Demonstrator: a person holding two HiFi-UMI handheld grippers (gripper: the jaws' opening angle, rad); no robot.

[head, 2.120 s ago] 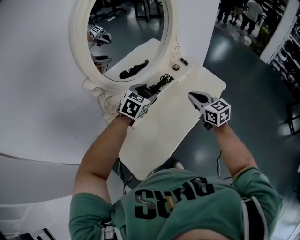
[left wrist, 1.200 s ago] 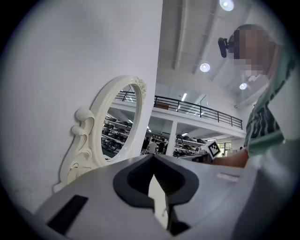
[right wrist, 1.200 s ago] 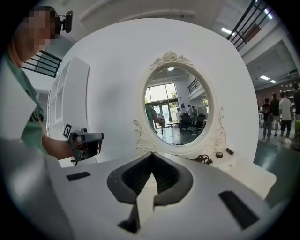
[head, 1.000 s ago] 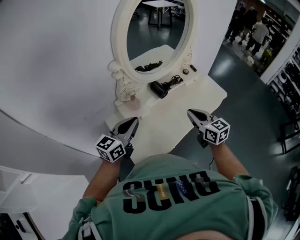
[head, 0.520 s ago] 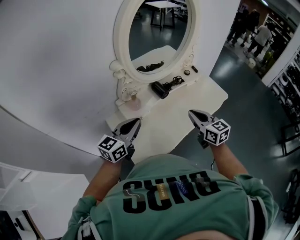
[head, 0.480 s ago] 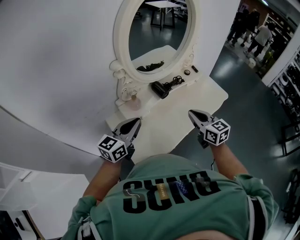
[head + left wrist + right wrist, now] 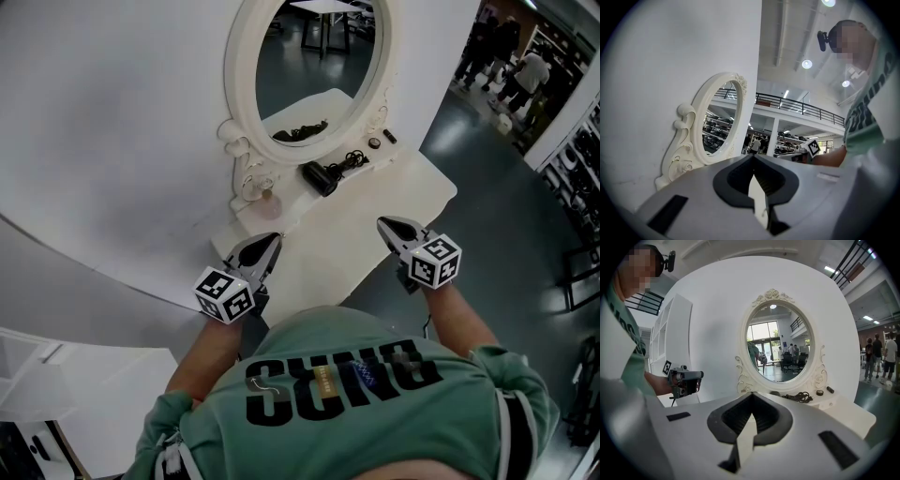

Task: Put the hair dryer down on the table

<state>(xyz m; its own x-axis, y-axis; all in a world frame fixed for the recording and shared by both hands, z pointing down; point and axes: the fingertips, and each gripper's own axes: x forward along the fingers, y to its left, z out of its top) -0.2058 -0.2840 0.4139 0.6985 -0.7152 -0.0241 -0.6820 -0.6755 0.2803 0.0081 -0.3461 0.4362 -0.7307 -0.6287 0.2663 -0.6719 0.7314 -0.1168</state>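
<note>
The black hair dryer (image 7: 320, 178) lies on the white vanity table (image 7: 418, 187) at the foot of the oval mirror (image 7: 314, 66), well apart from the left gripper (image 7: 273, 241) and right gripper (image 7: 382, 224), which hover near the table's front edge, jaws together and empty.

hair dryer (image 7: 320, 178) on table (image 7: 356, 230) before mirror (image 7: 314, 66); cord (image 7: 352, 161) at its right

Black hair dryer (image 7: 319, 178), cream table (image 7: 349, 255), cream mirror frame (image 7: 238, 86) — green shirt (image 7: 328, 330)
</note>
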